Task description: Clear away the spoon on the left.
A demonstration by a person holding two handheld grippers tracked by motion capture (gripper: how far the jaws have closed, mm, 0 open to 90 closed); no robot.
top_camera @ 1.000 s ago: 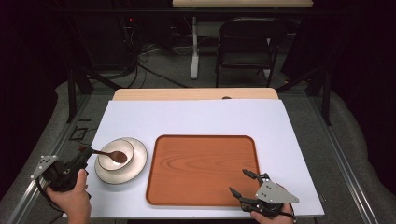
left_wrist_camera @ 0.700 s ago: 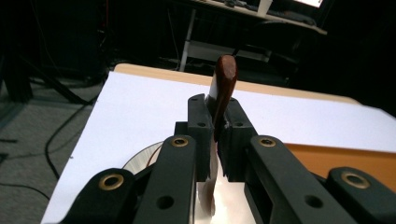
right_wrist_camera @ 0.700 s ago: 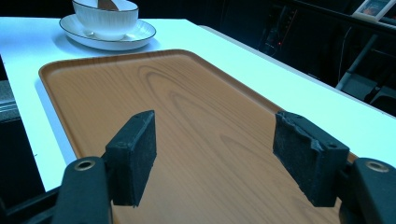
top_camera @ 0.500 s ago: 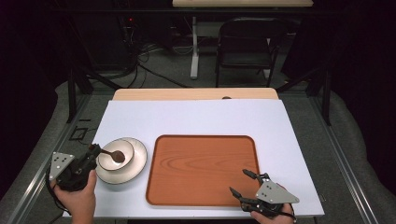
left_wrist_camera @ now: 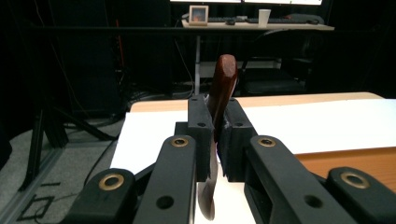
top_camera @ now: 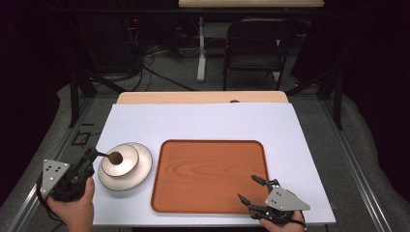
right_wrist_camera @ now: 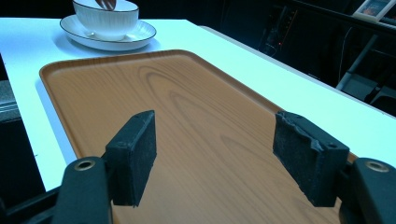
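Observation:
A white bowl (top_camera: pixel 124 164) stands on a white plate (top_camera: pixel 140 175) at the left of the table. My left gripper (top_camera: pixel 89 154) is shut on the handle of a dark wooden spoon (top_camera: pixel 115 157), and the spoon's head hangs over the bowl. In the left gripper view the spoon (left_wrist_camera: pixel 223 88) stands edge-on between the jaws of that gripper (left_wrist_camera: pixel 217 122). My right gripper (top_camera: pixel 247 187) is open with nothing between its pads (right_wrist_camera: pixel 135 154), low over the near right corner of the wooden tray (top_camera: pixel 212 174).
In the right gripper view the tray (right_wrist_camera: pixel 187 102) stretches ahead, bare, with the bowl (right_wrist_camera: pixel 106 18) and plate (right_wrist_camera: pixel 140 35) beyond its far corner. White table surface surrounds the tray. A black chair (top_camera: pixel 254 46) stands past the table's far edge.
My left hand has turned and shifted a little with the spoon; the spoon's head has moved slightly left over the bowl. The right gripper has stayed still.

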